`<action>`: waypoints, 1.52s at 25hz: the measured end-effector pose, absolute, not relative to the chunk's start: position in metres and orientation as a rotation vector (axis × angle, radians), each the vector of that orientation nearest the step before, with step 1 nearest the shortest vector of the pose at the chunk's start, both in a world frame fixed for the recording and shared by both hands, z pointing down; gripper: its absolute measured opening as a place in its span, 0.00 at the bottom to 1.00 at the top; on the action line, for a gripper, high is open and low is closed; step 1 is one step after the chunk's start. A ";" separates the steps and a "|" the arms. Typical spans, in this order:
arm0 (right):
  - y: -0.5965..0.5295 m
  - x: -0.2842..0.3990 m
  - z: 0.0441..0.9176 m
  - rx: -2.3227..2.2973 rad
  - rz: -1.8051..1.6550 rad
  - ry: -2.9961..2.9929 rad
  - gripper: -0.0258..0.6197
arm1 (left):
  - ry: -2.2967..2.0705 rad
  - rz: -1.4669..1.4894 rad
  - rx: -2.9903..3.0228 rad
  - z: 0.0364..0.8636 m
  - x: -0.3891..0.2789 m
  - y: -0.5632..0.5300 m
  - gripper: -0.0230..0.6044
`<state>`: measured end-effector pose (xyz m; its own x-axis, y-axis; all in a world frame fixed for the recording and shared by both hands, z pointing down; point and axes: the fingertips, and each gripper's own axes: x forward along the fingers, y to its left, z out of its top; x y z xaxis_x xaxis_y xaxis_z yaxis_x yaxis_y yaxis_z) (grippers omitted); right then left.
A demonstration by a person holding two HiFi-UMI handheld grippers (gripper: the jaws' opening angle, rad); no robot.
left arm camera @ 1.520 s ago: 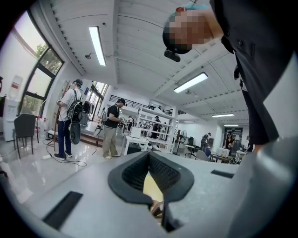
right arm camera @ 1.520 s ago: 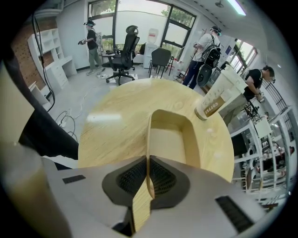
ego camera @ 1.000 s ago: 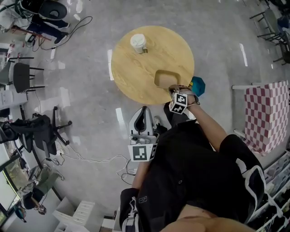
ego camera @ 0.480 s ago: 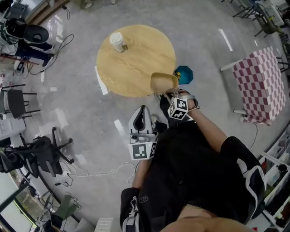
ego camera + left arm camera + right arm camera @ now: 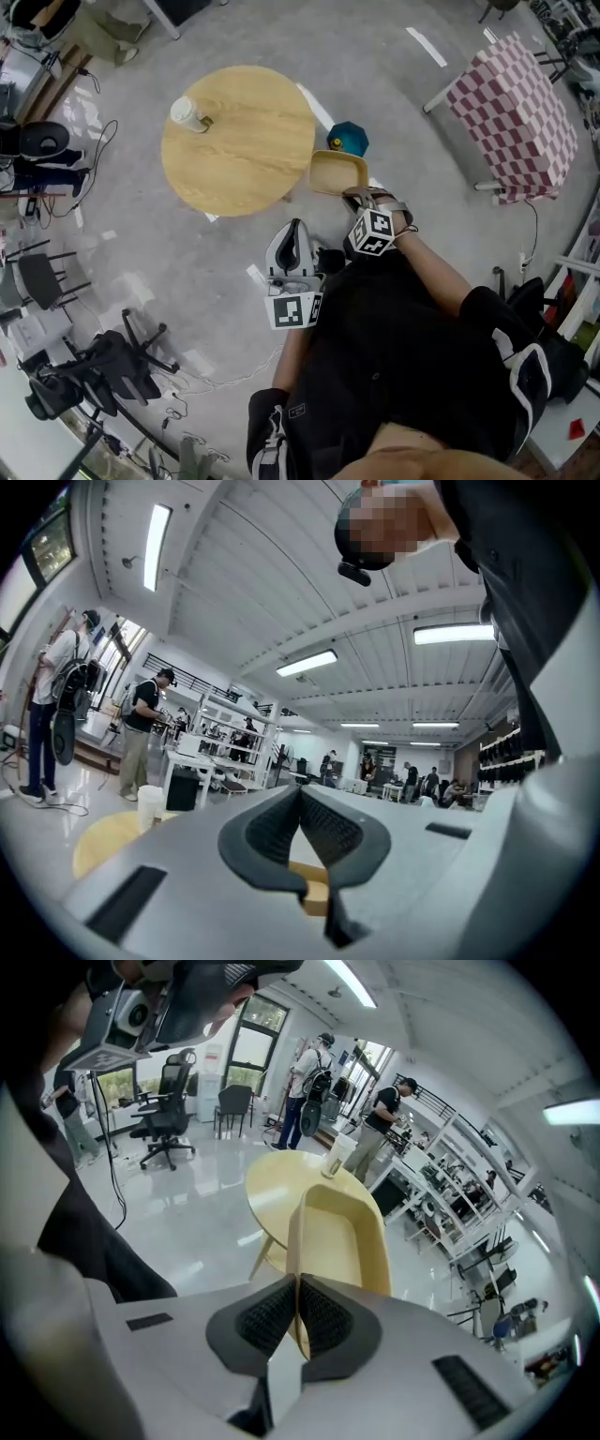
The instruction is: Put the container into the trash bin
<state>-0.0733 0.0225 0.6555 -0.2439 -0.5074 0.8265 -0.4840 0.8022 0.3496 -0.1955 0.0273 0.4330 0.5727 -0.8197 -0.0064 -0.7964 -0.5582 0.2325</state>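
**A:** Right tool (image 5: 296, 1281) first: how wide?

**B:** Almost fully closed. Ribbed dark pads pinching the thin near wall of the container (image 5: 345, 1234). Same from the head view: right tool (image 5: 354, 195) clamped on the near rim of the container (image 5: 338, 172).

**A:** And the container, relative to that tool?

**B:** Straight ahead of the jaws, reaching forward and away from them, open side up. Off the table (image 5: 234, 141), just past its edge, hanging above the floor (image 5: 187, 262).

**A:** Close to the trash bin?

**B:** Just beside it. Trash bin (image 5: 348, 139) teal, standing on the floor next to the table, right beyond the container's far rim in the head view.

**A:** Material and shape?

**B:** Pale tan, smooth and matte. A shallow tray with rounded corners and a thin raised wall.

**A:** Left tool?

**B:** Left tool (image 5: 300, 797) closed too, pads meeting tip to tip, gripping nothing. Held near the body in the head view, white shell of the left tool (image 5: 294, 251) well short of the container.

**A:** Further out?

**B:** Round light-wood table top, with a white cup (image 5: 187, 114) near its far edge. Glossy grey floor all around. Red-and-white checked cloth (image 5: 516, 103) over another table at the upper right.
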 end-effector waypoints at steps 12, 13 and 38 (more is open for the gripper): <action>0.043 0.057 0.644 0.938 0.091 -1.868 0.09 | -1.166 -0.100 2.727 0.417 -0.064 0.014 0.05; 0.045 0.069 0.643 0.952 0.100 -1.868 0.09 | -1.173 -0.097 2.730 0.416 -0.056 0.011 0.05; 0.039 0.219 0.676 1.088 0.298 -1.798 0.09 | -0.987 -0.031 2.810 0.424 0.112 -0.039 0.05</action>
<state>0.2193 0.0392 0.6764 -0.1236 -0.5424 0.8310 -0.7812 0.5695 0.2556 0.1116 -0.0391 0.4239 0.7815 -0.6229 0.0341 -0.6195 -0.7685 0.1599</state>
